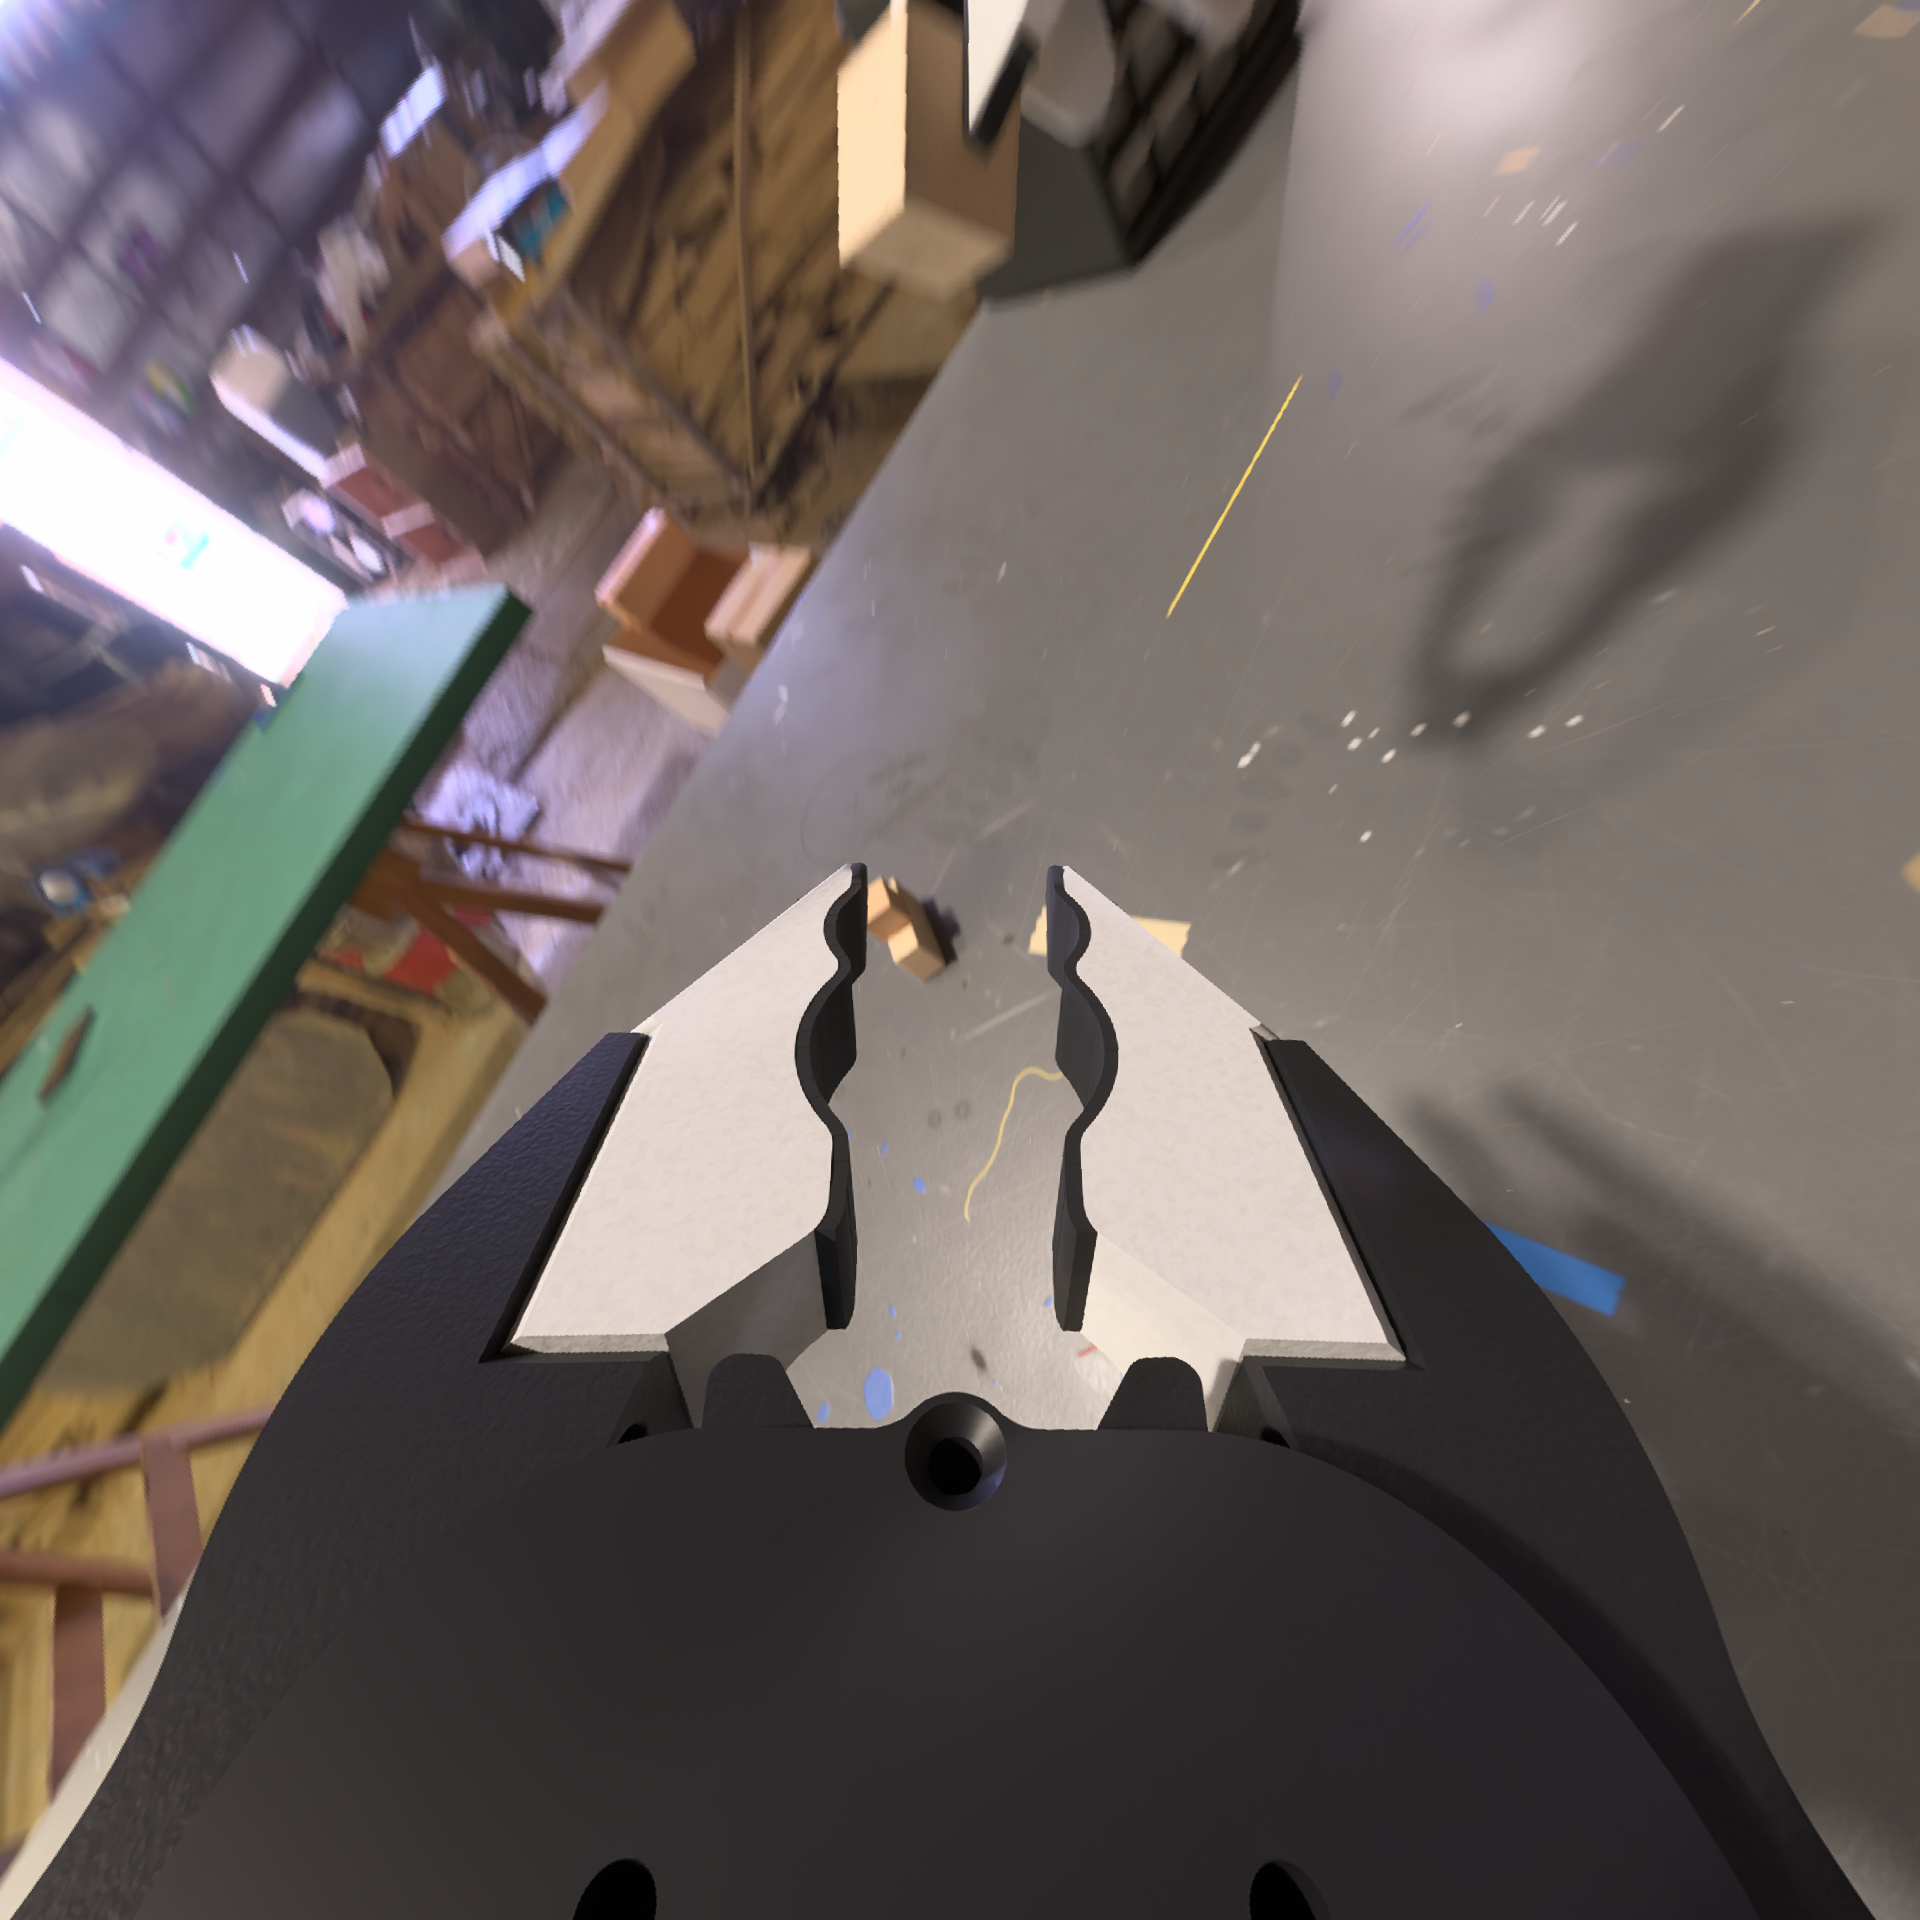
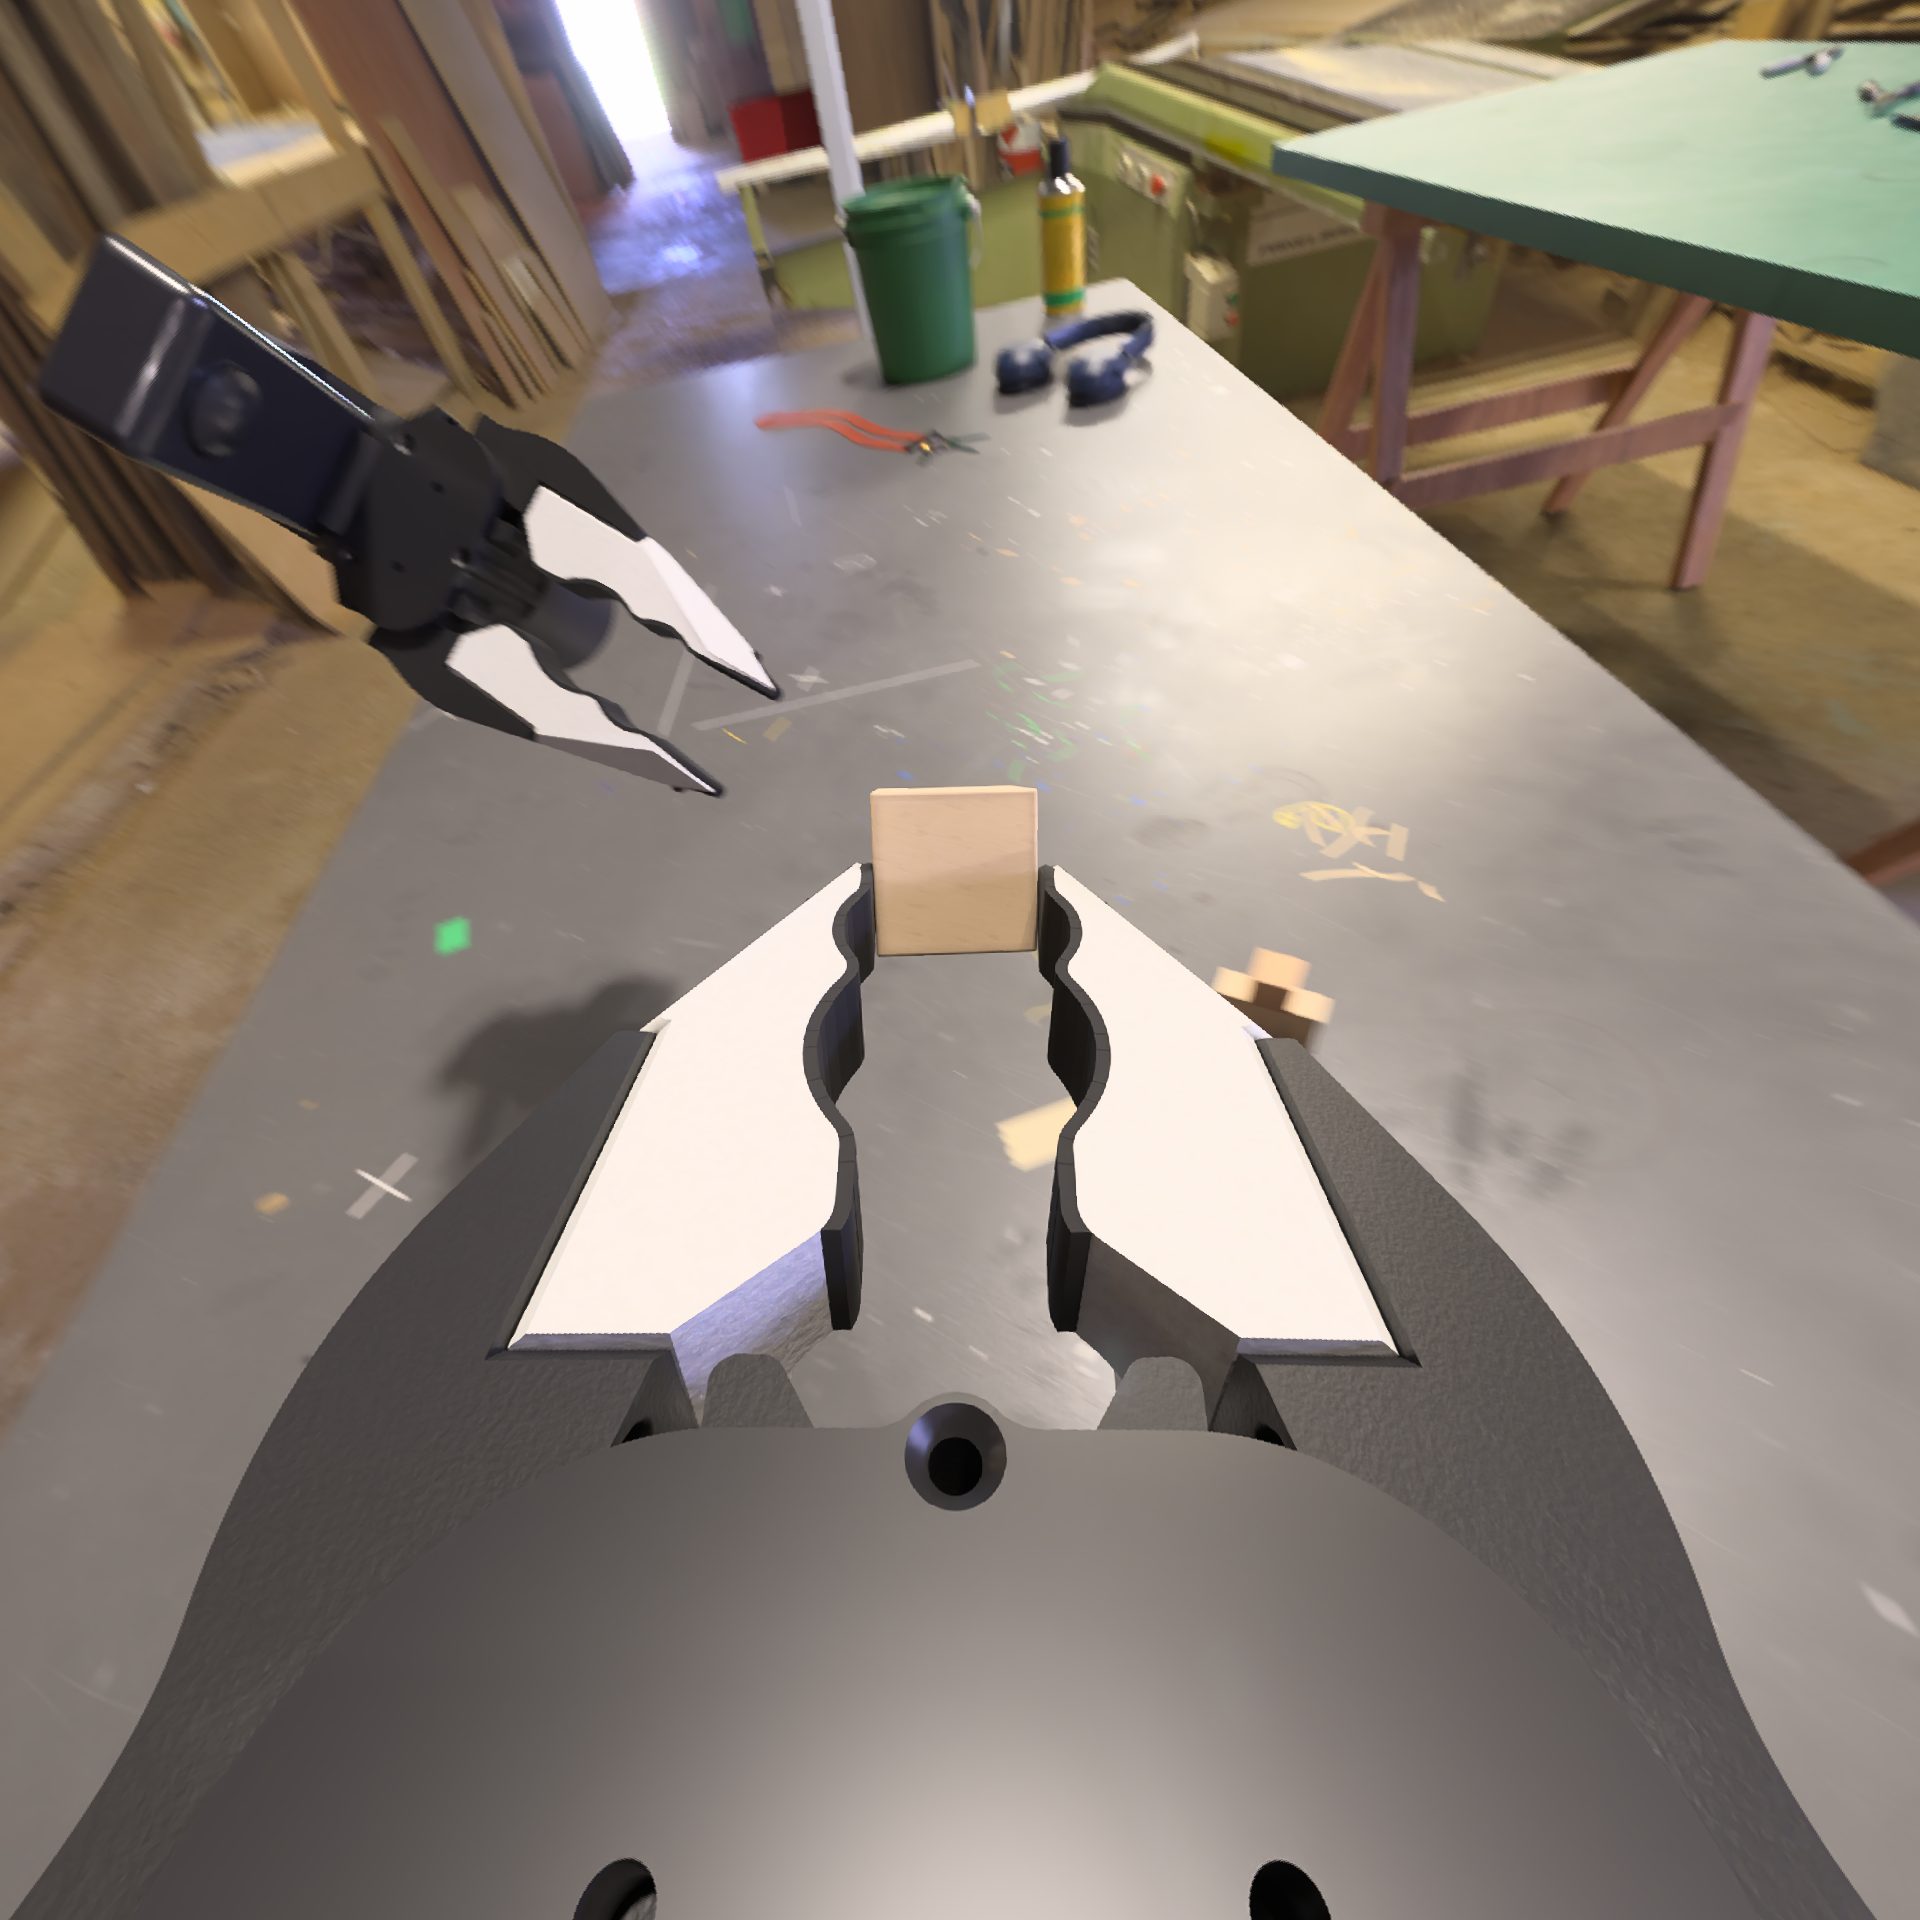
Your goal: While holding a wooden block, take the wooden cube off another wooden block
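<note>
In the right wrist view my right gripper [image 2: 954, 883] is shut on a pale wooden block [image 2: 954, 868], held at the fingertips above the grey workbench [image 2: 1247, 644]. A small wooden cube [image 2: 1276, 971] sits on another wooden block [image 2: 1304, 1018] on the bench, just right of my right finger and partly hidden by it. My left gripper [image 2: 748, 743] hovers at upper left, open and empty, pointing toward the bench's middle. In the left wrist view the left gripper [image 1: 956, 883] is open, and the cube-on-block stack [image 1: 909, 930] lies far ahead, just beyond the left fingertip.
At the bench's far end stand a green bucket [image 2: 914, 281], a yellow spray can [image 2: 1062, 239], blue ear defenders [image 2: 1081, 358] and red-handled pliers [image 2: 862, 431]. A green-topped trestle table [image 2: 1621, 177] stands to the right. A tan tape patch [image 2: 1029, 1132] lies on the bench.
</note>
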Tool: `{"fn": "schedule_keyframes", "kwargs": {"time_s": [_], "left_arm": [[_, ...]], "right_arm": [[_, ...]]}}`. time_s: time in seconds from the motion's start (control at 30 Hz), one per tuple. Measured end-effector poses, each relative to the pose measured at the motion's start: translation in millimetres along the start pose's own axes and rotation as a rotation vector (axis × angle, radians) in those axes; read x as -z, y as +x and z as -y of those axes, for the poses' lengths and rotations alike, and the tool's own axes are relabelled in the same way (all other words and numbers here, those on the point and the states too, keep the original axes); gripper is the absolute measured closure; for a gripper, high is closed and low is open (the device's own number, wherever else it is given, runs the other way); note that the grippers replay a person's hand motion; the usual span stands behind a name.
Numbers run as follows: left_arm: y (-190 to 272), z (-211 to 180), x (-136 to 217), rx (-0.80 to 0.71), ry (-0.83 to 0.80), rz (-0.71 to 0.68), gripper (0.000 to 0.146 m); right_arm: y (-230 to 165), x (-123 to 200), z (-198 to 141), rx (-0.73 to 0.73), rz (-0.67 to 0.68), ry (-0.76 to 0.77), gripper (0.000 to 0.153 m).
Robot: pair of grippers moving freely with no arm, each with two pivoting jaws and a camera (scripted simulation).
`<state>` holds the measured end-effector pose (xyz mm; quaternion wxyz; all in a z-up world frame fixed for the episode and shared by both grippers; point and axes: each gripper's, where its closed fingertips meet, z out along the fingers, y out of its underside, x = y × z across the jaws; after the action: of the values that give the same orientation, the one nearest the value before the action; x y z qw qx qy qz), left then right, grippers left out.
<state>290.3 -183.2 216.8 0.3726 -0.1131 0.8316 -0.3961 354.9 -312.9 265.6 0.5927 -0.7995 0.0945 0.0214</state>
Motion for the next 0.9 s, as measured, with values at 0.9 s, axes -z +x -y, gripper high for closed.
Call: {"fn": "schedule_keyframes", "kwargs": {"time_s": [0.9], "left_arm": [[-2.2, -93.0, -109.4, 0.474, -0.456, -0.227, 0.133]], "right_arm": [[229.9, -43.1, -69.6, 0.207, 0.135, -0.309, 0.122]]}}
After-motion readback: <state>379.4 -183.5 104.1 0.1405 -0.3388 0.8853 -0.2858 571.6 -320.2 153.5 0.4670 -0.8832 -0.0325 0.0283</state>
